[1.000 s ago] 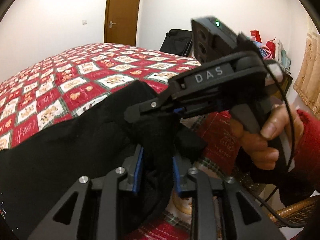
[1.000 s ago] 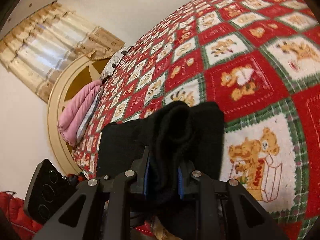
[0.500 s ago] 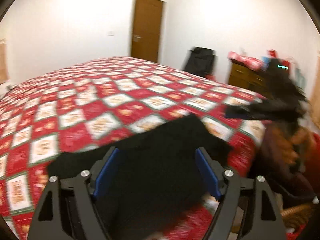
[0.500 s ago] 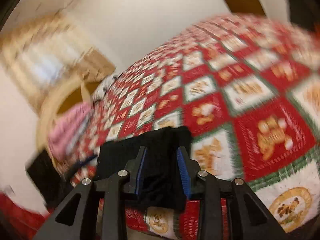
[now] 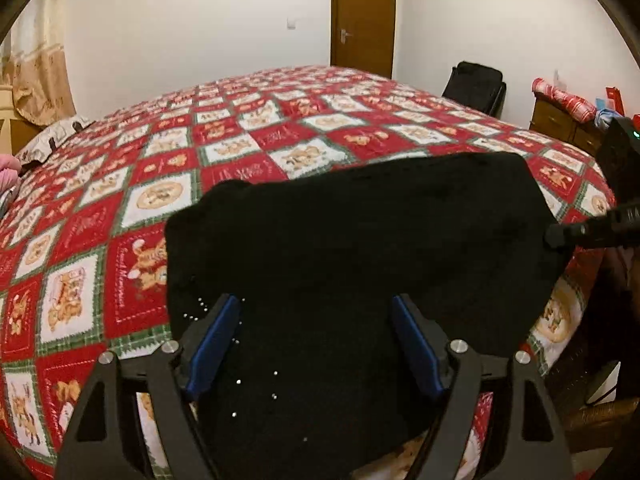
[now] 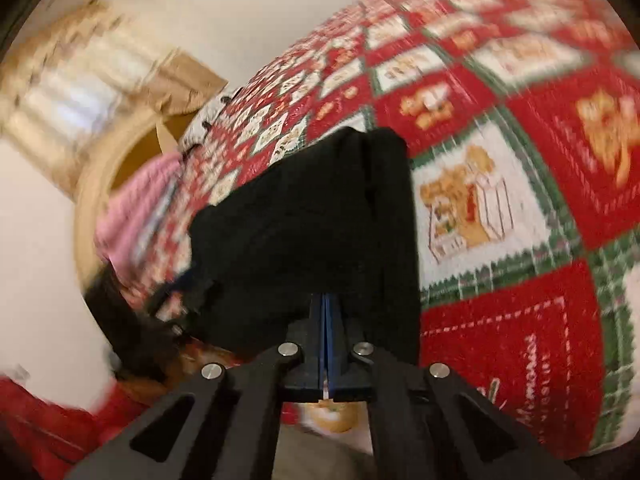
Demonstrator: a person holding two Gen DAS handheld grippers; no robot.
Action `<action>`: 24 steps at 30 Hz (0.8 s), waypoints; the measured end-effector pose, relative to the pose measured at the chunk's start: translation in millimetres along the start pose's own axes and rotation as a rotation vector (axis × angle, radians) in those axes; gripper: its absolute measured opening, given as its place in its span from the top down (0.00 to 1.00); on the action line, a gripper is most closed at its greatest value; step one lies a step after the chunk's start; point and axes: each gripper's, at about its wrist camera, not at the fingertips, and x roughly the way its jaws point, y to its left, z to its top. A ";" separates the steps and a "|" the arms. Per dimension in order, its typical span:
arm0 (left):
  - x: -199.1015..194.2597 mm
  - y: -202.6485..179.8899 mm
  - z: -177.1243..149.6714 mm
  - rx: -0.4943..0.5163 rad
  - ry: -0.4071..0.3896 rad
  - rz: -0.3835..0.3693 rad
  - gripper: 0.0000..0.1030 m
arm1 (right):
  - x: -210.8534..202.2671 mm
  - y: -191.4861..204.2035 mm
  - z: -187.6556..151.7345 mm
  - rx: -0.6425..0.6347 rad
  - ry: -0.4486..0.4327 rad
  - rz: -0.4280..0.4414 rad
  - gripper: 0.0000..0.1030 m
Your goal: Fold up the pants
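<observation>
Black pants [image 5: 360,248] lie folded in a wide flat block at the near edge of the bed, over the red and white patchwork quilt [image 5: 256,136]. My left gripper [image 5: 316,320] is open, its blue pads spread wide above the near part of the pants, holding nothing. In the right wrist view the pants [image 6: 320,216] lie in front of my right gripper [image 6: 326,308], whose jaws are pressed together with no cloth between them. The right gripper also shows at the right edge of the left wrist view [image 5: 592,232], beside the pants' right end.
A brown door [image 5: 362,16] is in the far wall. A black suitcase [image 5: 476,84] and a wooden dresser [image 5: 560,120] stand at the right. A pink pillow [image 6: 136,208] and a round headboard [image 6: 92,200] are at the bed's far end.
Both grippers let go of the pants. The left one opened wide and pulled back; the right one drew back and closed empty. The pants now lie flat on the bed.
</observation>
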 end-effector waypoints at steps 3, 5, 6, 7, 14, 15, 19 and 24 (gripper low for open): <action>-12.3 5.2 5.3 0.007 -0.001 0.014 0.21 | -13.8 31.7 7.5 -0.115 -0.050 -0.061 0.97; -24.6 15.0 4.7 -0.025 -0.031 0.010 0.21 | -19.8 68.0 12.2 -0.237 -0.090 -0.048 0.97; -28.2 18.0 3.1 -0.039 -0.039 0.000 0.20 | -16.9 83.7 14.9 -0.275 -0.091 -0.018 0.97; -31.5 21.2 0.9 -0.056 -0.045 -0.011 0.20 | -9.9 101.3 17.0 -0.312 -0.084 0.017 0.97; -6.3 40.2 -22.5 -0.160 0.079 -0.039 0.19 | 130.0 193.5 39.7 -0.534 0.081 0.099 0.97; -6.2 42.5 -23.8 -0.169 0.072 -0.050 0.19 | 150.9 198.8 40.9 -0.563 0.101 0.071 0.97; -3.9 40.8 -25.0 -0.146 0.065 -0.042 0.18 | 227.4 192.6 49.9 -0.572 0.159 -0.078 0.98; 0.3 36.3 -24.4 -0.121 0.064 -0.044 0.13 | 234.3 175.4 73.6 -0.384 0.124 0.006 0.98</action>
